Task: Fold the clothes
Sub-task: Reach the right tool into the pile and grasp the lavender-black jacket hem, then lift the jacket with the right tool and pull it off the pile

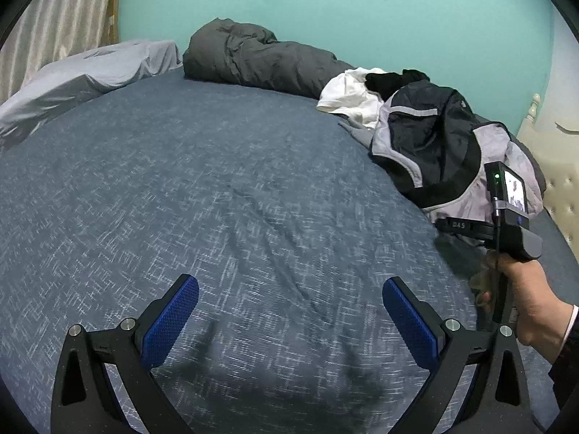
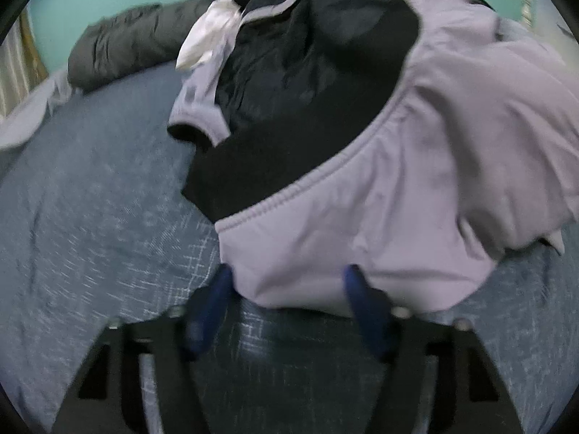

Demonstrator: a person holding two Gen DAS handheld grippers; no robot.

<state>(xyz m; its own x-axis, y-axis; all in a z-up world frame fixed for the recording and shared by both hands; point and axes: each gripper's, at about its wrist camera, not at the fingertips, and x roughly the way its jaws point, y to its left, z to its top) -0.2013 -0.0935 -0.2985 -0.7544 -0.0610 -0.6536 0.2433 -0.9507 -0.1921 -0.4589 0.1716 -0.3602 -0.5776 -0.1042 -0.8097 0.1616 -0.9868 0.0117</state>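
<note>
- A lilac and black jacket [image 2: 380,181] lies crumpled in a heap on a bed with a blue woven cover [image 1: 181,199], toward the bed's right side near a cream tufted headboard [image 1: 559,195].
- The right gripper [image 2: 289,282] points straight at the jacket's nearest lilac edge. Its blue fingers [image 2: 356,289] are spread apart, one at each side of that hem; the view is blurred, so whether they touch the cloth cannot be told.
- In the left wrist view, a hand [image 1: 521,300] holds that right tool by its handle, just beside the jacket.
- The left gripper [image 1: 289,307] hovers over bare bed cover, well apart from the jacket, its blue pads [image 1: 170,322] wide apart and holding nothing.
- A white garment [image 1: 347,94] and a black one [image 1: 394,79] lie behind the jacket, touching it.
- A rolled dark grey duvet [image 1: 253,58] rests against the turquoise wall [image 1: 325,7], with a grey pillow [image 1: 90,68] to its left.
- Nothing lies between the right tool and the jacket's hem.
</note>
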